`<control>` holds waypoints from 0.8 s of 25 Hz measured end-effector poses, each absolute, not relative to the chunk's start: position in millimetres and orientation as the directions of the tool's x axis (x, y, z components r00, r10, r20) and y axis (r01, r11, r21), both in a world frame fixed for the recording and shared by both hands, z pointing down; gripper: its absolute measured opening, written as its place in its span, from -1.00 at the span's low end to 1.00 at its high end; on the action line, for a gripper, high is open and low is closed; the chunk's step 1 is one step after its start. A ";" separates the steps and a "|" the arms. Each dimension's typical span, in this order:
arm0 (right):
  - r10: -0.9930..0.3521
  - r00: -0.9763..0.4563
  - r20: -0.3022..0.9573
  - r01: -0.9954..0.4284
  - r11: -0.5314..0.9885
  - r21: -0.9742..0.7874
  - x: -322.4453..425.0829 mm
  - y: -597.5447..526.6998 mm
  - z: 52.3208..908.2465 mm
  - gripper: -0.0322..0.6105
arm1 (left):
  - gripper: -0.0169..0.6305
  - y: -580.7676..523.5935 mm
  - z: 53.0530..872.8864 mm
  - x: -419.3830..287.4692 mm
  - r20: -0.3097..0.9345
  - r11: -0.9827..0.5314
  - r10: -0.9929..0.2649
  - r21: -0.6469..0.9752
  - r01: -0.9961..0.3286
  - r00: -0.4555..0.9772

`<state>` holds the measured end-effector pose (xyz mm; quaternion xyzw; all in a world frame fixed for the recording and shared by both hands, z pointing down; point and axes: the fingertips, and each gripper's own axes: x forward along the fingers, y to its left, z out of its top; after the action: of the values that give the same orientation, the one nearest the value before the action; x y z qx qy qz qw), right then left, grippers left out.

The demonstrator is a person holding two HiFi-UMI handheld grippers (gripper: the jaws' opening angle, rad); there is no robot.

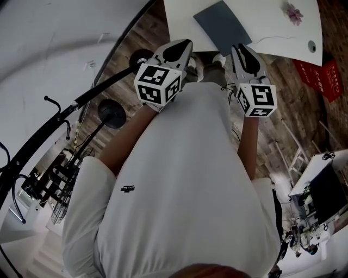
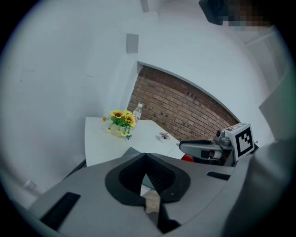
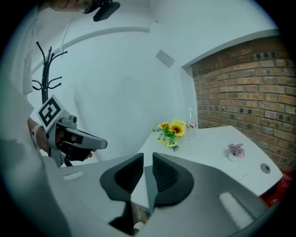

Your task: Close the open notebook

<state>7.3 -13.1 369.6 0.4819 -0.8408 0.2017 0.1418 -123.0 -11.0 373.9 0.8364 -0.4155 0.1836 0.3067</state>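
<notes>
**Head view.** I see both grippers held up side by side in front of the chest, forearms bent upward, each pointing toward the white desk [image 1: 179, 19] at the top edge. The left gripper [image 1: 185, 46] is at picture left, with its marker cube [image 1: 157, 81] nearest the camera. The right gripper [image 1: 239, 50] is near it, at much the same height. The notebook [image 1: 222, 24] lies flat on the desk with its grey cover up, closed. It touches neither gripper and shows just past the right one. A small pink flower [image 1: 294, 13] stands farther along the desk.

**Left gripper view.** The fingers [image 2: 159, 173] meet at their tips with nothing between them. Only a pale sliver of desk shows through the slit behind the tips. The gripper looks slantwise down over the desk. A grey corner just above the gripper's body appears to be the notebook. Sunflowers [image 2: 121, 121] and a bottle [image 2: 137, 111] stand at the far edge, in front of a brick wall [image 2: 185, 109]. The right gripper shows at picture right, alongside and apart.

**Right gripper view.** The fingers [image 3: 169, 176] stand narrowly apart, a thin slot between them, gripping nothing. Through the slot I see only white desk. The left gripper shows at picture left, a hand wrapped round its handle, with a coat stand [image 3: 46, 69] behind it. I cannot make out the notebook here.
</notes>
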 end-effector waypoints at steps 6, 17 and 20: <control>-0.794 -0.474 0.379 -0.879 0.448 -0.162 16.4 -23.3 334.7 -0.78 | -0.92 -14.5 350.0 -129.8 0.520 -0.490 -0.623 0.323 -0.809 0.585; -0.835 -0.463 0.298 -0.886 0.446 -0.126 11.1 -24.4 286.9 -0.86 | -0.92 -21.3 311.4 -132.3 0.439 -0.531 -0.662 0.298 -0.793 0.608; -0.850 -0.453 0.269 -0.892 0.435 -0.125 13.8 -24.1 275.1 -0.86 | -0.92 -22.2 299.3 -130.0 0.417 -0.552 -0.667 0.280 -0.785 0.618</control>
<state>13.8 -24.1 275.1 0.5165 -0.8431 0.1248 0.0830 -130.0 -22.2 299.3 0.8709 -0.4168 0.1323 0.2242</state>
